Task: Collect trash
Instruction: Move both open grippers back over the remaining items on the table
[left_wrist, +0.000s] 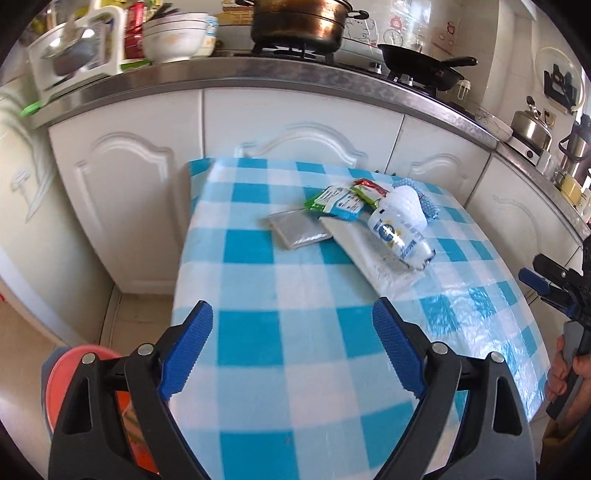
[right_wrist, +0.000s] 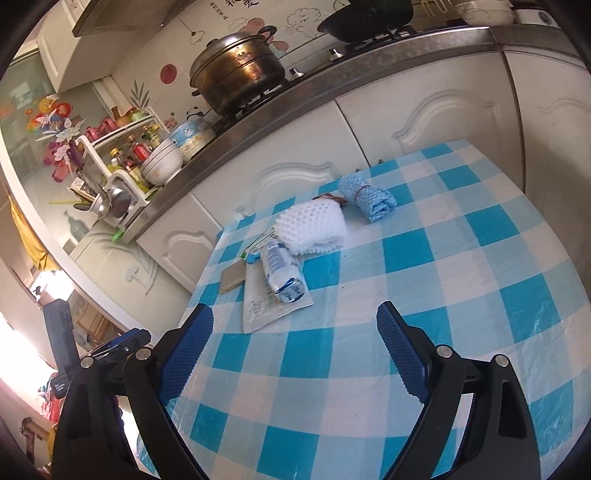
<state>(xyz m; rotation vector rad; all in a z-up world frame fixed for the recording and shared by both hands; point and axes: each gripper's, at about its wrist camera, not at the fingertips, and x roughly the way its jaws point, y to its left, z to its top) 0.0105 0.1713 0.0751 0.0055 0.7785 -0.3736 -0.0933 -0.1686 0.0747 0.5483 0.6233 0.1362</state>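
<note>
Two wrist views of a kitchen table w/ blue-and-white checked cloth (left_wrist: 295, 350), set against white cabinets (left_wrist: 122, 206) below a steel-edged counter (left_wrist: 258, 79). L gripper (left_wrist: 291, 325): jaws wide apart, nothing btwn them, over the near part of the cloth, well short of the trash. R gripper (right_wrist: 295, 328): jaws likewise wide apart and empty, above the cloth near the flat white wrapper (right_wrist: 269, 306); in the left wrist view it appears at the right edge, held by a hand (left_wrist: 561, 373). Trash lies clustered toward the far side of the table: a crumpled white-and-blue pack (left_wrist: 400, 236) rests on the flat white wrapper; a grey square pad (left_wrist: 297, 232) lies just beside that wrapper; green-and-white sachets (left_wrist: 332, 201) and a red-and-green sachet (left_wrist: 369, 188) lie behind; white foam netting (right_wrist: 314, 225) touches the pack's far end. A rolled blue cloth (right_wrist: 367, 197) w/ a band round it lies near the netting, apart from it. On the counter: a bronze lidded pot (left_wrist: 299, 22) on the hob, a black pan (left_wrist: 421, 68), stacked white bowls (left_wrist: 173, 37). An orange-red bin (left_wrist: 74, 387) stands on the floor by the table's left side.
</note>
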